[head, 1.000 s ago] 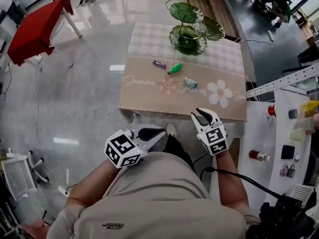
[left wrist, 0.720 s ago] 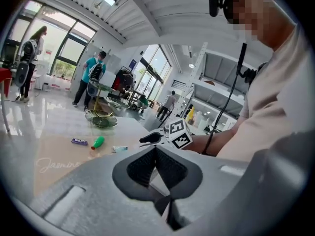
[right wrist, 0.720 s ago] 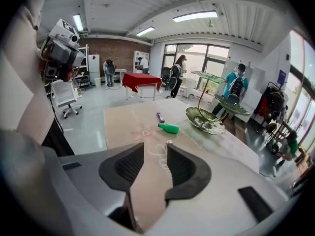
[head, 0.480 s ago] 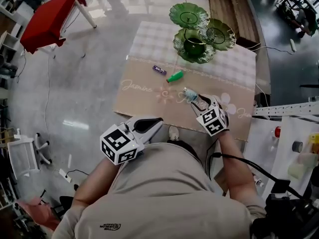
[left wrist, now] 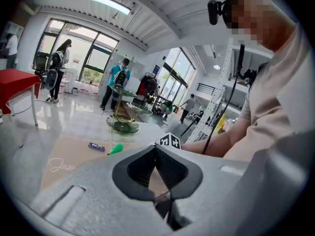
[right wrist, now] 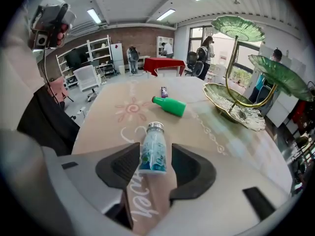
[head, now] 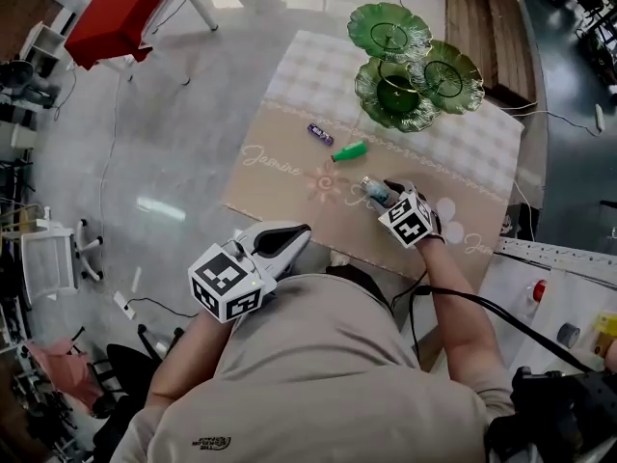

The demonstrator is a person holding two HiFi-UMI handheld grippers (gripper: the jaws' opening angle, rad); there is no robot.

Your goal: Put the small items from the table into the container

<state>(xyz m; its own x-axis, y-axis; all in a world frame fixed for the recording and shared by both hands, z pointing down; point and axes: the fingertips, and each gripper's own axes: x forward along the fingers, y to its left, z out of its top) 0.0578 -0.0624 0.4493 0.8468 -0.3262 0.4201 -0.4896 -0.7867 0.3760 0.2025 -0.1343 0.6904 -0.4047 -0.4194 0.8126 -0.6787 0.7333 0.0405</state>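
A small clear bottle point(head: 375, 191) with a blue-green label and silver cap lies on the beige table point(head: 280, 186). My right gripper point(head: 393, 195) reaches down over it. In the right gripper view the bottle point(right wrist: 153, 150) lies between the jaws of that gripper point(right wrist: 155, 165), which are opening. A green bottle point(head: 349, 150) and a purple item point(head: 320, 134) lie farther out. Behind them stands the green leaf-dish stand point(head: 406, 66). My left gripper point(head: 285, 239) hangs shut and empty off the table's near edge, its fingertips point(left wrist: 156, 149) meeting.
A red table point(head: 125, 13) stands far left on the glossy floor. A white shelf with small items point(head: 564, 307) is at the right. People stand in the background of the gripper views. A cable point(head: 482, 302) trails from my right arm.
My right gripper has moved forward and down onto the table, and its jaws now straddle the clear bottle. The left gripper has shifted a little sideways near the table's edge.
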